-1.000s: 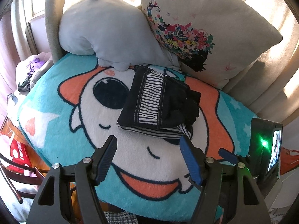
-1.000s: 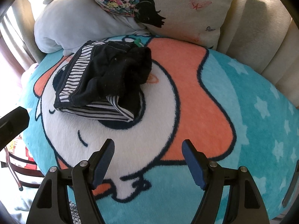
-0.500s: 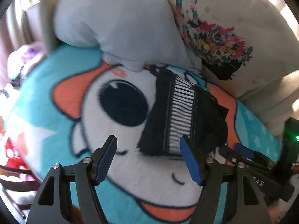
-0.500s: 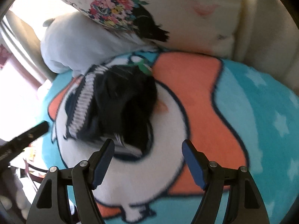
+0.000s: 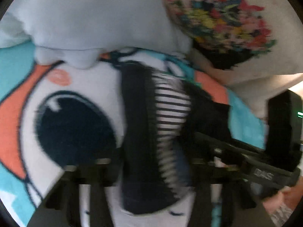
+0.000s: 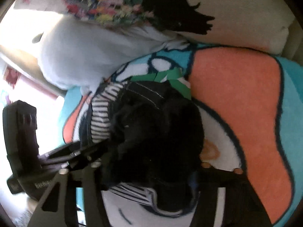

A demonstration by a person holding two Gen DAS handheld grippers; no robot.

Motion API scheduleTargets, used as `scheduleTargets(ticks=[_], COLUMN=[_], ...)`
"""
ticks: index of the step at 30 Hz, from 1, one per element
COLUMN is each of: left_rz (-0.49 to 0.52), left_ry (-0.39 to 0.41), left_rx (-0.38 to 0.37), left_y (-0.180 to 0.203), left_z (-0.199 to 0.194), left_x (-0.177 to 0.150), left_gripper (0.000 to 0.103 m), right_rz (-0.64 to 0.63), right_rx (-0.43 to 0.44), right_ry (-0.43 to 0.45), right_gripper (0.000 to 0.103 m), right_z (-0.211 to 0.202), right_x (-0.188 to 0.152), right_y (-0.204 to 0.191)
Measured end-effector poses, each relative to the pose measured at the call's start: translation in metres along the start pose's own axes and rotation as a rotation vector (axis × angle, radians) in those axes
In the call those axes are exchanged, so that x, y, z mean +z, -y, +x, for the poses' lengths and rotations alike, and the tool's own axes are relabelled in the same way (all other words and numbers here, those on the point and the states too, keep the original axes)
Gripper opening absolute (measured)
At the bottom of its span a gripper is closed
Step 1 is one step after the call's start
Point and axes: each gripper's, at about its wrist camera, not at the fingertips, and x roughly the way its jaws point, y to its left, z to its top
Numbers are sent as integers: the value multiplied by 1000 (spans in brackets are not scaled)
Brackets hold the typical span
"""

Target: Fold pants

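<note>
The folded pants (image 5: 151, 136) are black with a black-and-white striped lining and lie on a cartoon-print blanket (image 5: 62, 98). In the left wrist view my left gripper (image 5: 151, 162) is open, with the near edge of the bundle lying between its fingers. In the right wrist view the pants (image 6: 155, 136) fill the space between the open fingers of my right gripper (image 6: 151, 170). The right gripper's body shows at the right of the left wrist view (image 5: 265, 170). The left gripper's body shows at the left of the right wrist view (image 6: 47, 160). Both views are blurred.
A pale grey plush cushion (image 5: 90, 22) and a floral pillow (image 5: 227, 22) lean at the back of the blanket, just behind the pants. A green tag (image 6: 170, 79) sticks out at the far edge of the pants. The orange part of the blanket (image 6: 236, 104) lies to the right.
Both grippers have moved forward to the pants. The bundle, once well ahead of the fingers, now lies between the fingers of each gripper. Both stay open.
</note>
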Motion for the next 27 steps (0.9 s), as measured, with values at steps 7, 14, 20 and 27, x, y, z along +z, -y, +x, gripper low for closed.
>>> scheduleTargets(ticks=[7,14,20,27], left_rz=[97,121,-38,-86], left_ry=[71,42,67,105], left_rx=[-27,125,110,138], left_y=[31,21,-21,-32], left_z=[-39,-18,-41,-70], left_x=[26,33,13,-17], left_gripper=[33,53,53,53], right_rz=[45,91,43,-92], right_rx=[21,-128,-378,-446], right_ry=[105,120,286,228], right_gripper=[40,59,54,30], right_z=[-38,-29,-55,-36], right_x=[14,18,6,4], right_y=[-19,-6,-34,-47])
